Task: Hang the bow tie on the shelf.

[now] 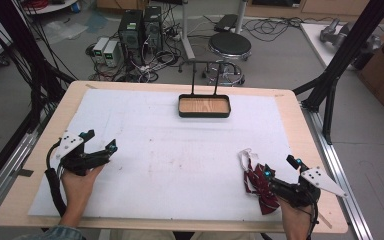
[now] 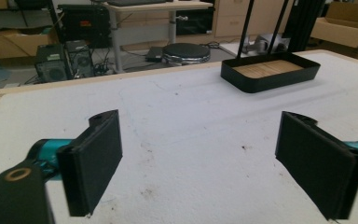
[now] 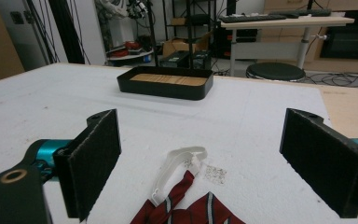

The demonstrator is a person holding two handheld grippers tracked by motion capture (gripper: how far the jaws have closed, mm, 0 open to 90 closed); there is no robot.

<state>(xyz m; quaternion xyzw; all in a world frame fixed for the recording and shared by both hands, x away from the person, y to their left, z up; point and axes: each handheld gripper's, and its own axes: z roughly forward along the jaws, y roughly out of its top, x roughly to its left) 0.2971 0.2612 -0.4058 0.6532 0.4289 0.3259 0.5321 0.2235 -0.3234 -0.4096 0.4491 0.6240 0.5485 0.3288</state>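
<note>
While the right gripper (image 1: 273, 176) hovers with its jaws spread wide and nothing pinched, the red striped bow tie (image 1: 258, 186) lies on the white table cover (image 1: 180, 165) at the near right corner, directly under and just ahead of those jaws. In the right gripper view the tie (image 3: 186, 210) sits between the two pads, its white strap (image 3: 179, 161) running away from the gripper toward the black tray (image 1: 204, 106) at the far edge. The left gripper (image 1: 100, 146) is also open, empty, and well apart across the table, so the right hand is the nearer one.
</note>
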